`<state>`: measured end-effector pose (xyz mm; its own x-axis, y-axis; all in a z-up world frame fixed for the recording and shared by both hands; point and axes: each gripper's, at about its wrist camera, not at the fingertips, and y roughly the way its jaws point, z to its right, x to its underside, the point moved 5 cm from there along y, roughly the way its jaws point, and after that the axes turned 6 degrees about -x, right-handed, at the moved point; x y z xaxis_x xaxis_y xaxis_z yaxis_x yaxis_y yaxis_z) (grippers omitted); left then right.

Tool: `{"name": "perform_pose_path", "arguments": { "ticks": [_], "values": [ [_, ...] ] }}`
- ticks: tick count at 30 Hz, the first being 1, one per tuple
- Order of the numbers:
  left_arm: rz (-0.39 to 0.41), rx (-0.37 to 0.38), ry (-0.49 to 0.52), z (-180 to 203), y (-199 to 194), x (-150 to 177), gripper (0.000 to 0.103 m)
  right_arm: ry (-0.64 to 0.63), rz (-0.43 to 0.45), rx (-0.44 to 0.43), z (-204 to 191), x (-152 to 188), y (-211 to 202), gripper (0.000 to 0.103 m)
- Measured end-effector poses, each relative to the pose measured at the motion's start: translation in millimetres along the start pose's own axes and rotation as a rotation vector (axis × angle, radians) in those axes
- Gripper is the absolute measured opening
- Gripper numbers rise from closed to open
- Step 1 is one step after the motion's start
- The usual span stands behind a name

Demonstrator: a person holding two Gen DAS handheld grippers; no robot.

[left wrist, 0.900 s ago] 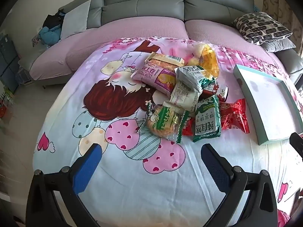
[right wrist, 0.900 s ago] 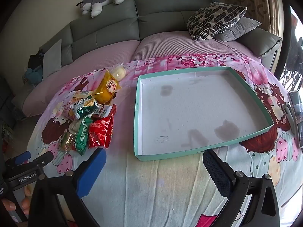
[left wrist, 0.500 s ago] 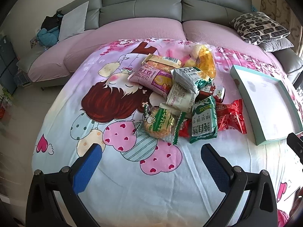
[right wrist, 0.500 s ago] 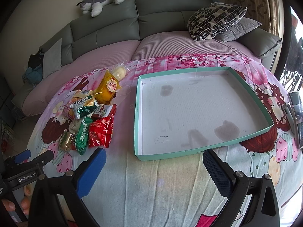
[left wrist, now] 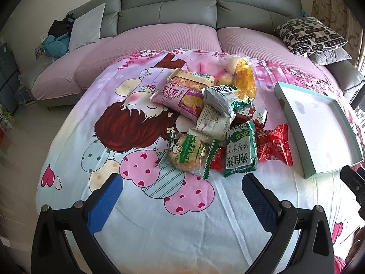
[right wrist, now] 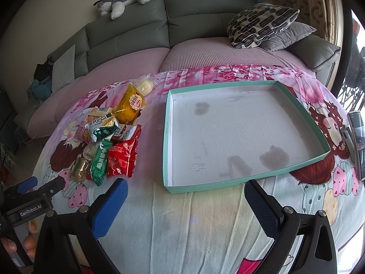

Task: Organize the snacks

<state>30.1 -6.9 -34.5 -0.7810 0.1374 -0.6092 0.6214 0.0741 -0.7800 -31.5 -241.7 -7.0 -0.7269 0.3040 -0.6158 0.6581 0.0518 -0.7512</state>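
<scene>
Start of the sort — nothing picked yet. Left gripper [left wrist: 180, 187] and right gripper [right wrist: 184, 194] both hover over the cartoon sheet [left wrist: 159, 217], fingers wide apart, holding nothing. Snack pile [left wrist: 216, 123] sits left of the bare teal tray [right wrist: 167, 137]. Next: left gripper goes down on 1 near packet, likely the green biscuit pack [left wrist: 241, 150] — then over to the tray.

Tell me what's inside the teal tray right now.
Nothing: the tray holds no snacks, only its white floor with a few grey stains. The snack pile lies beside it on the cloth. Nothing covers the tray's floor.
</scene>
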Motion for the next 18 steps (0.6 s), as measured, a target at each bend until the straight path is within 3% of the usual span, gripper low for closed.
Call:
{"name": "perform_pose_path", "arguments": {
  "ticks": [18],
  "values": [
    [-0.001, 0.009, 0.028, 0, 4, -3, 0.103, -0.067, -0.036, 0.012, -19, 1, 11, 0.103]
  ]
}}
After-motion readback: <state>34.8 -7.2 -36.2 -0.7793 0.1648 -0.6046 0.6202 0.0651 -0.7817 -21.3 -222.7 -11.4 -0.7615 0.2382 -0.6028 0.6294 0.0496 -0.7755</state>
